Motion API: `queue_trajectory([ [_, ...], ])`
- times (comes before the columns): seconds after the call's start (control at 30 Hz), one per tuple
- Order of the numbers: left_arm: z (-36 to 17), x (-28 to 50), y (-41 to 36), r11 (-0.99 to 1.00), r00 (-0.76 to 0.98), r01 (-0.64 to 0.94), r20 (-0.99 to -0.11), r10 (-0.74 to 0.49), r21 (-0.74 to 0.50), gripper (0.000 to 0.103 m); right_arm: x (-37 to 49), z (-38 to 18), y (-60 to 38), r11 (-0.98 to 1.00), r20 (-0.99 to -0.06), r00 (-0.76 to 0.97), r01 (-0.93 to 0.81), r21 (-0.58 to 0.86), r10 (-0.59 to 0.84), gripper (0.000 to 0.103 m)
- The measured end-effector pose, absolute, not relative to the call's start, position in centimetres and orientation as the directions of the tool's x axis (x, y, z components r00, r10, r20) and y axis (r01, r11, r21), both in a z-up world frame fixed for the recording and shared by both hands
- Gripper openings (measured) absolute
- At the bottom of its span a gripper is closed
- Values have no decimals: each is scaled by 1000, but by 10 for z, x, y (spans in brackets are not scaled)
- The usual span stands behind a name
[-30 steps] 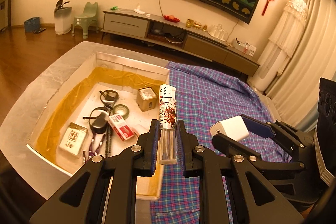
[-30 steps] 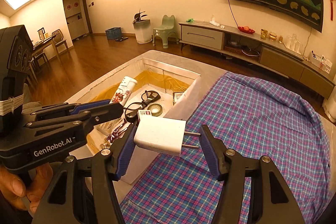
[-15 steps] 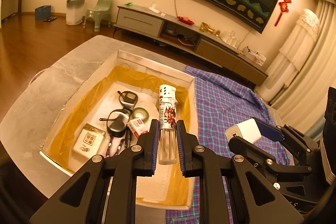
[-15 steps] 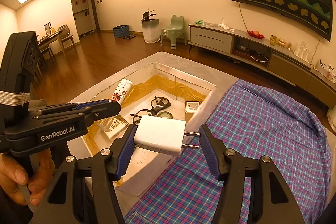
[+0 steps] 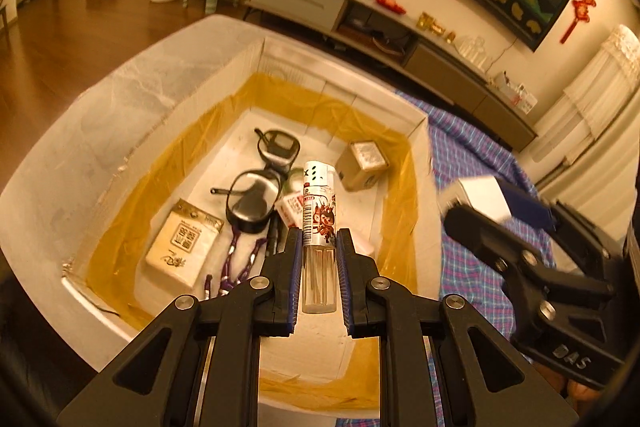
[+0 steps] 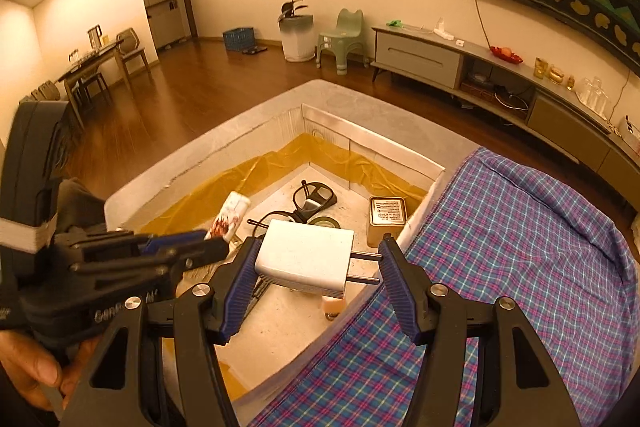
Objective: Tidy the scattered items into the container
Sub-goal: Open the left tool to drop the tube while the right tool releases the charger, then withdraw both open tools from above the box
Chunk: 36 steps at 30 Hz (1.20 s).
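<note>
White foam forms the container (image 5: 248,67), an open box lined with yellow film, set on a grey surface with a purple plaid cloth (image 6: 520,247) spread to its right. Over its near half the left gripper (image 5: 319,267) has its jaws clenched on a slim clear bottle (image 5: 319,219) with a printed cartoon label and white cap, the bottle pointing away between the blue pads and hanging above the box's contents. The right gripper (image 6: 316,271) is clamped wide on a white plug adapter (image 6: 306,257): one pad presses its flat back, the other meets the tips of its two prongs, and it hovers over the box's near right corner, beside the cloth's edge. Already lying on the box floor are black-framed glasses (image 5: 266,171), a small square tin (image 5: 362,165) toward the far right, a white packet (image 5: 182,247) at the near left, a purple cord (image 5: 240,263), and a red-and-white small box (image 5: 290,205) partly hidden behind the bottle.
</note>
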<state>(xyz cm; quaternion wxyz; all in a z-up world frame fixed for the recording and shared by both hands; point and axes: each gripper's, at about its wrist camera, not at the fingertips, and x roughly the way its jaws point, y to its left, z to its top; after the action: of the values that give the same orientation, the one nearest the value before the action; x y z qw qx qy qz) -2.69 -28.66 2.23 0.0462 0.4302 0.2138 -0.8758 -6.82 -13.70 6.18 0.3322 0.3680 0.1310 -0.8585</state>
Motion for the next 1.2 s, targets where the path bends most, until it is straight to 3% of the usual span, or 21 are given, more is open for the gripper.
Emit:
queue_trajectory([
  [0.4,-8,-42,-283,-911,-559,256,-818,133,-323,18,-116,28,-170,-732,-778,-511,674,-98,-366,61],
  [0.47,-6,-42,-282,-919,-566,249,-816,118,-306,26,-120,24,-173,-730,-780,-514,674,-111,-356,62],
  [0.53,-5,-41,-281,-925,-571,243,-814,106,-291,47,-123,22,-173,-739,-777,-522,665,-113,-351,65],
  [1.2,0,-16,-271,-938,-585,275,-811,13,-214,51,-78,36,-147,-727,-764,-510,682,-80,-395,67],
])
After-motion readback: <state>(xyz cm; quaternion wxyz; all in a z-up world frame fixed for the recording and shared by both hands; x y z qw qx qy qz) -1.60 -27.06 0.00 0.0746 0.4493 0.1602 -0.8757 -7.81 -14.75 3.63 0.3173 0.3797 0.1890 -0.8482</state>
